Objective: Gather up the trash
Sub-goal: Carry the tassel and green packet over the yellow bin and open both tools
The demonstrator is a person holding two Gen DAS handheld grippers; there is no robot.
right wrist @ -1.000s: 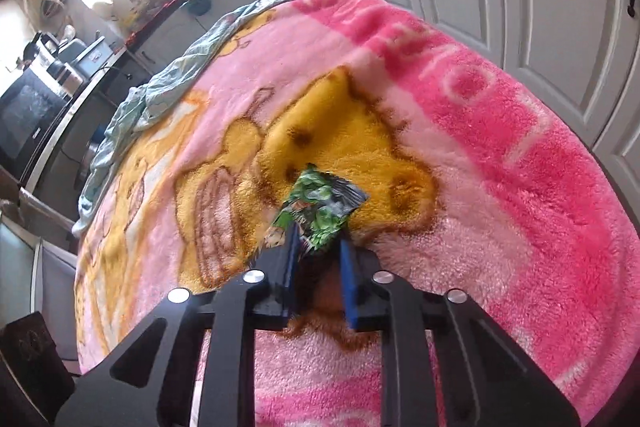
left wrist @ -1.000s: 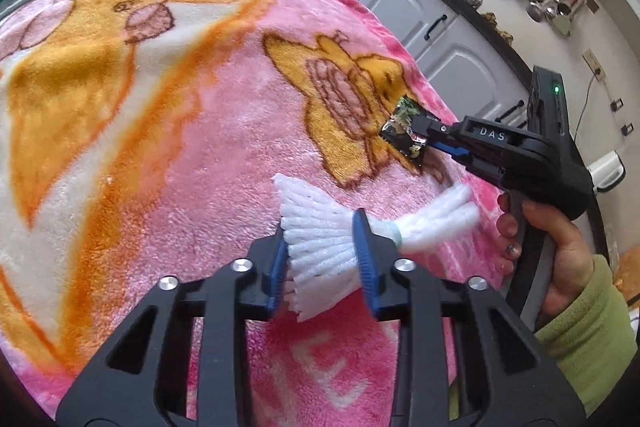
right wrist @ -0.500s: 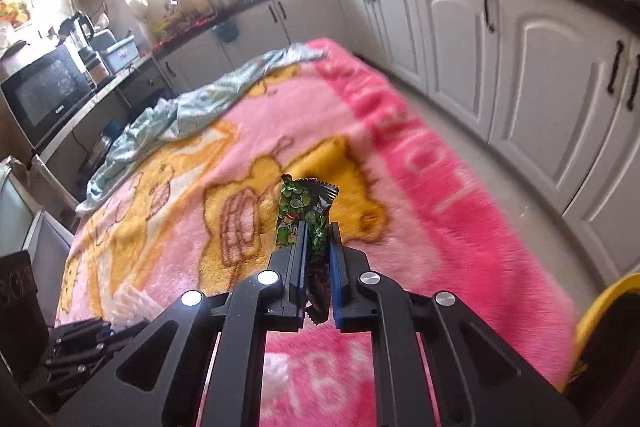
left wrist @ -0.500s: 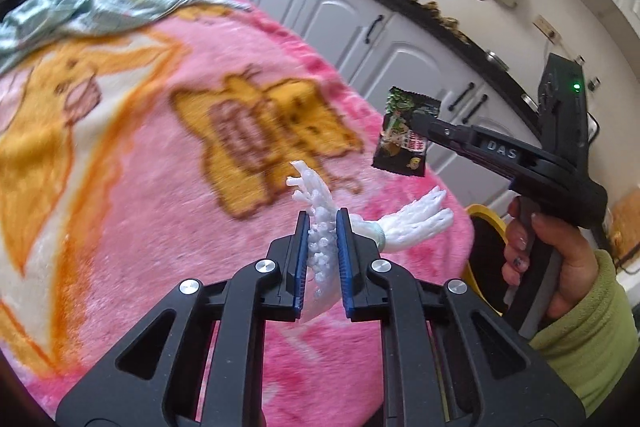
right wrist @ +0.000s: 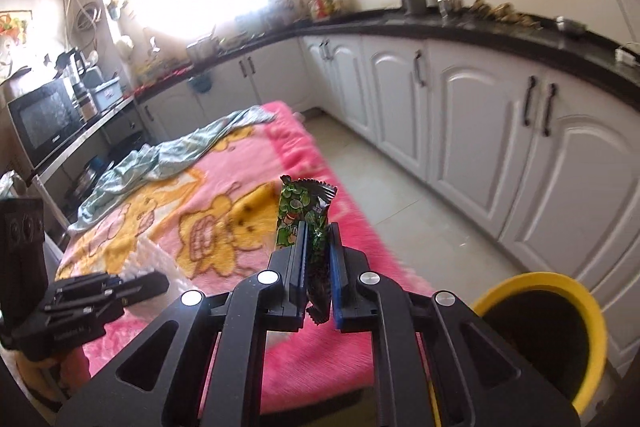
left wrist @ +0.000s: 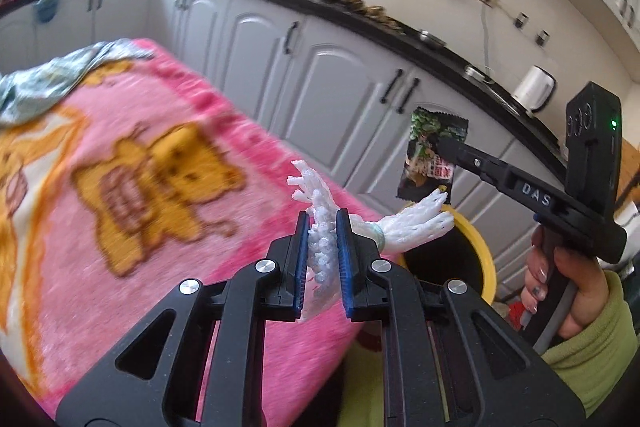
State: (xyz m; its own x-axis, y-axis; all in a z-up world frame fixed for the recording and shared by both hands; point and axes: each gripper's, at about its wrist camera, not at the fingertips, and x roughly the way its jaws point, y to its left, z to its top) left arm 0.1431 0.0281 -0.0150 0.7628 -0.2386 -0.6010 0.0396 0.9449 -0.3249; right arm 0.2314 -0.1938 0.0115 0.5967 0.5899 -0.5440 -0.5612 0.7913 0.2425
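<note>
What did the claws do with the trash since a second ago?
The left claw closed on the white foam net and lifted it off the pink blanket. The right claw lifted the green wrapper off the blanket too. Both swung toward the yellow bin. The wrapper stayed pinched throughout; the bedding stayed as it was.

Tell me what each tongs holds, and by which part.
Left tongs: white foam net, by its middle. Right tongs: green snack wrapper, by its lower half.

Pink, cartoon-printed blanket point(left wrist: 152, 195); yellow-rimmed bin point(right wrist: 592, 311)
</note>
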